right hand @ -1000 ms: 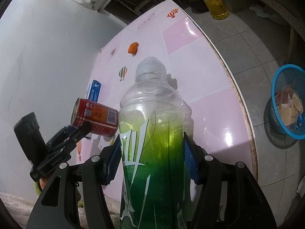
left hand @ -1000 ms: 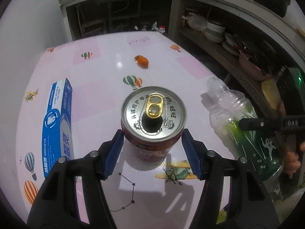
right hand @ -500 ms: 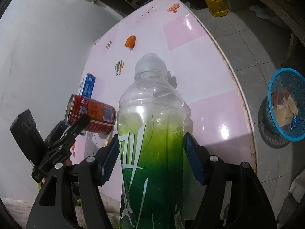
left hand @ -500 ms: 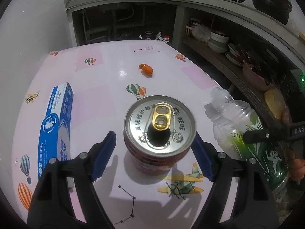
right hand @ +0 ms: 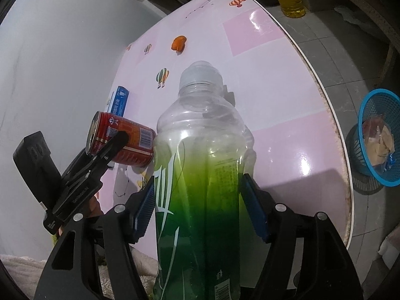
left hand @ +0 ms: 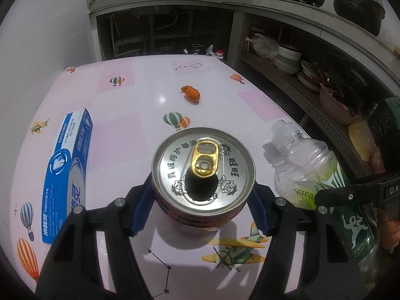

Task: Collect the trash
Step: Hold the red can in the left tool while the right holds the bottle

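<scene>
My left gripper (left hand: pixel 200 205) is closing, its blue pads against the opened red aluminium drink can (left hand: pixel 203 175), which stands upright over the pink patterned tabletop (left hand: pixel 120 137). My right gripper (right hand: pixel 200 210) pinches the clear green-labelled plastic bottle (right hand: pixel 200 165), neck pointing away, near the table's right edge. The blue mesh basket (right hand: pixel 375 135) sits on the floor beyond that edge.

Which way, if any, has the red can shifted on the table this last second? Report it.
No shift: the red can stands just behind the airplane print, beside the blue box, as before.
</scene>
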`<state>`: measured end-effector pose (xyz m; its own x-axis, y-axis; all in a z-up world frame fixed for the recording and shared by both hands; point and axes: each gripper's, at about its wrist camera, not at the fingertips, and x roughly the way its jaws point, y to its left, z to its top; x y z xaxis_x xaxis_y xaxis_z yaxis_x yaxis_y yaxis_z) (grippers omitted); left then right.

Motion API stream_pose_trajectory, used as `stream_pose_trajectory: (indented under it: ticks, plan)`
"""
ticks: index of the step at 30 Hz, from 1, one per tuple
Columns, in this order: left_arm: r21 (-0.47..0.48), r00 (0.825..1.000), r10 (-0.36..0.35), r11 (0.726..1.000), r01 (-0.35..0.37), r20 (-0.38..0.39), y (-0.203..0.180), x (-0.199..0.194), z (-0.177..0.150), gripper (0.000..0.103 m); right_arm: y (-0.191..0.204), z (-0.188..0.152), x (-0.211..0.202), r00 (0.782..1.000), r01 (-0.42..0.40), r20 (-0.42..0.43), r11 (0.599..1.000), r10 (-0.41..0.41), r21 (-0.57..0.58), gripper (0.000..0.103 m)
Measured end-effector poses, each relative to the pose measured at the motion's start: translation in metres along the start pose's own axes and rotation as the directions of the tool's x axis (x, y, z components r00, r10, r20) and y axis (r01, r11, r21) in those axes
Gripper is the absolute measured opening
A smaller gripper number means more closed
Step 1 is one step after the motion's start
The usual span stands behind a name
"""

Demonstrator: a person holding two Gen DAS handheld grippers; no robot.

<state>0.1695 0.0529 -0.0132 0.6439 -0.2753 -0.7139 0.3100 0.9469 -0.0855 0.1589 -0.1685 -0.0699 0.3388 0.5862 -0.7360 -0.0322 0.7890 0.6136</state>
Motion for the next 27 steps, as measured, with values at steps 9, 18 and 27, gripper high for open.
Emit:
stream_pose_trajectory:
  ticks: [9, 18, 27]
  plan:
    - [0.004, 1.000, 0.015, 1.000, -0.015, -0.003, -0.0010, -0.0028, -0.0014, 0.063, 0.0000, -0.0026, 0.0000, 1.000, -0.024, 0.011, 1.000, 0.024, 0.020, 0.063]
    - [0.018, 1.000, 0.031, 0.999, -0.031, -0.005, -0.0048, -0.0048, -0.0027, 0.063, -0.0005, -0.0003, -0.0014, 0.999, -0.034, 0.021, 0.999, 0.033, 0.033, 0.062]
    - [0.019, 1.000, 0.030, 0.999, -0.030, 0.000, -0.0055, -0.0082, -0.0029, 0.063, -0.0020, 0.0005, -0.0065, 0.998, -0.042, 0.037, 0.999, 0.041, 0.032, 0.062]
